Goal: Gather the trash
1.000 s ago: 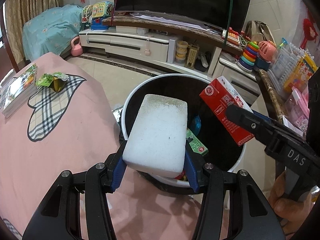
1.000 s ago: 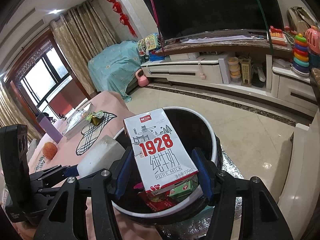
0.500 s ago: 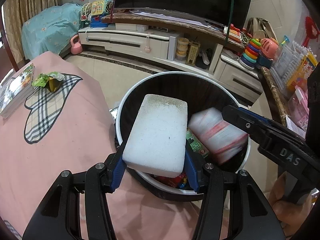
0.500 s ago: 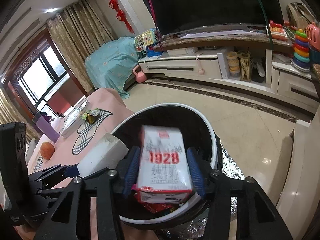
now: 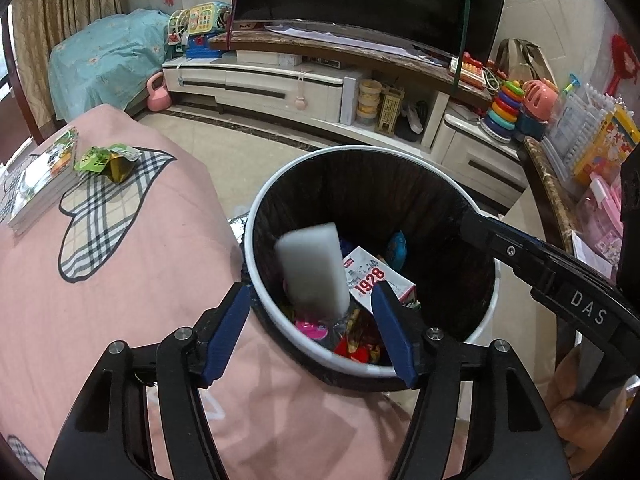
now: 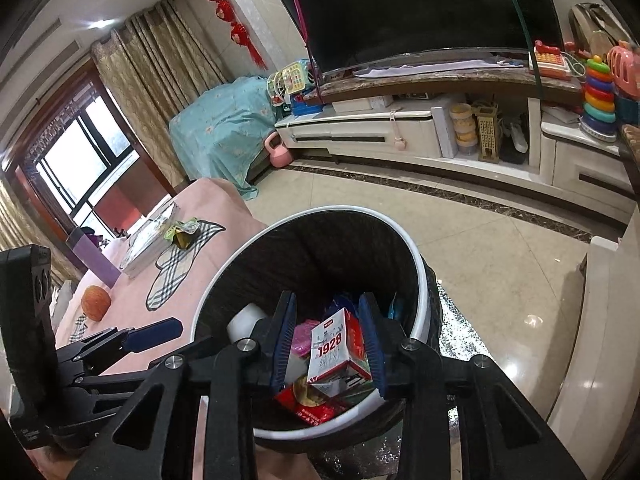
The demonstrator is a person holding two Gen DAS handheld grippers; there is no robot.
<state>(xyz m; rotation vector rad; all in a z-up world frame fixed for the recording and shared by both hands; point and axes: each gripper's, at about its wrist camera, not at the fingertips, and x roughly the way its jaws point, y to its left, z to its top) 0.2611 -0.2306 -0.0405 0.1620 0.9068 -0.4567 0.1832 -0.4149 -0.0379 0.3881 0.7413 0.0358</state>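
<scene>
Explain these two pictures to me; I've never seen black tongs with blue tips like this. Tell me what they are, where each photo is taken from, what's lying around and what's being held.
No robot here: a person holds a two-finger tool in each hand, with a camera looking along its fingers. One picture looks out from the left hand-held gripper, the other from the right hand-held gripper. Both stand open over a trash bin and hold nothing. Inside the bin are a white sponge, blurred, a milk carton marked 1928, and wrappers. Beside the bin is a table with a pink cloth, bearing a crumpled green wrapper, a stack of books and an apple.
</scene>
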